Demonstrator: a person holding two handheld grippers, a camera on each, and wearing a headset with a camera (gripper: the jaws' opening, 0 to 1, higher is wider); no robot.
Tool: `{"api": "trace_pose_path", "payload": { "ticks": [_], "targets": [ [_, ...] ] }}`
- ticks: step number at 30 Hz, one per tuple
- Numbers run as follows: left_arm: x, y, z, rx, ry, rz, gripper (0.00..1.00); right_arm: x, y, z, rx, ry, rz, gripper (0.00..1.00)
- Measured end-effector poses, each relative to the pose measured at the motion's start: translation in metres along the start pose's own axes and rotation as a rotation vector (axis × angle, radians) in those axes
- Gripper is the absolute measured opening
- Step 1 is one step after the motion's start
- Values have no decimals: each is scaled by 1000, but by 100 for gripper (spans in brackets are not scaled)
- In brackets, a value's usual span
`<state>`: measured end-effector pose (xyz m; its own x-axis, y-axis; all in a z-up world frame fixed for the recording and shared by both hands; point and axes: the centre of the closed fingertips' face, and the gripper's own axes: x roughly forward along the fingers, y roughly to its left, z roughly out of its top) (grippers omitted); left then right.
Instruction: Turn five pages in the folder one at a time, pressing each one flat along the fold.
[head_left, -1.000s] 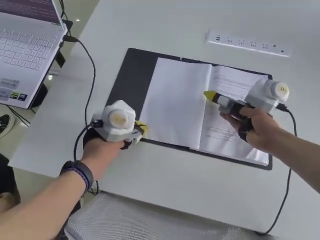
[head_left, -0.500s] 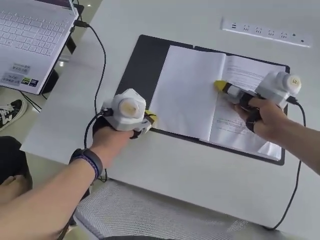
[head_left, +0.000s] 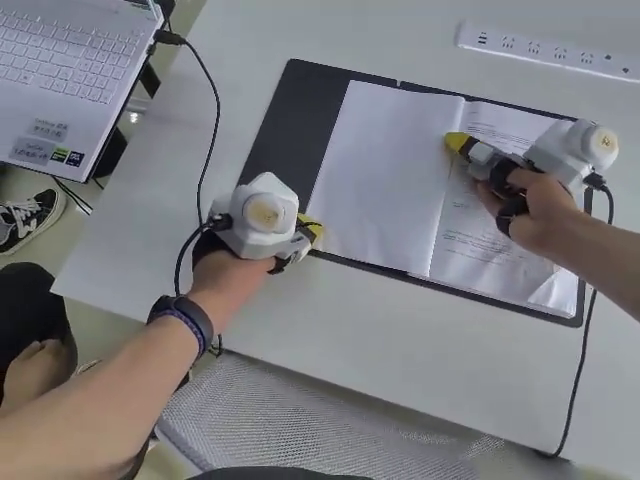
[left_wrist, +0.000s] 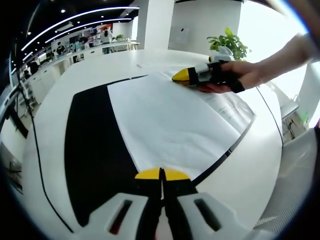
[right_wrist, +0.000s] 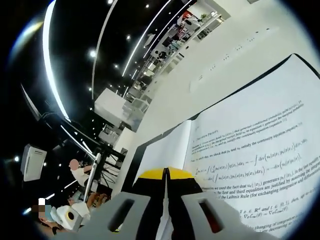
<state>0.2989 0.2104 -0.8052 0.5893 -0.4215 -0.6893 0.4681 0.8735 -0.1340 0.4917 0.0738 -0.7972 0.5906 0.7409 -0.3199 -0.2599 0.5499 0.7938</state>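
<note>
Left gripper (head_left: 308, 232): tips pinched closed, likely steadying folder (head_left: 290, 130) at its bottom edge, centre-left.
Right gripper (head_left: 458, 143): tips closed, pressing page (head_left: 385, 180) flat at fold, upper right.

Head view peers steeply down from above the near edge of the tabletop (head_left: 400, 340), with the whole open folder (head_left: 290, 130) in frame. Left gripper view sits low and close at the folder's near edge, facing across the pages toward the right gripper (left_wrist: 181, 76). Right gripper view skims tight over the printed page (right_wrist: 260, 135), which all three views share.
</note>
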Motion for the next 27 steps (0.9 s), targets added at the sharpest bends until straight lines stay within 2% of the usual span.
{"api": "trace_pose_path", "payload": {
  "ticks": [12,18,20,22,27],
  "targets": [
    [2,1,0,-14,-6,1,0,23,-16,29,76,-124,-42,0],
    [3,2,1,-18,-7,1,0,34,-23,42,93,-165,-52,0],
    [3,2,2,-31,-11,4,0,37,-24,46,123,-184,-53,0],
    [3,2,2,-46,-18,7,0,39,-24,50,123,-194,-58,0],
    [5,3,1,-41,-13,10,0,46,-30,60,159,-221,-62,0]
  ]
}}
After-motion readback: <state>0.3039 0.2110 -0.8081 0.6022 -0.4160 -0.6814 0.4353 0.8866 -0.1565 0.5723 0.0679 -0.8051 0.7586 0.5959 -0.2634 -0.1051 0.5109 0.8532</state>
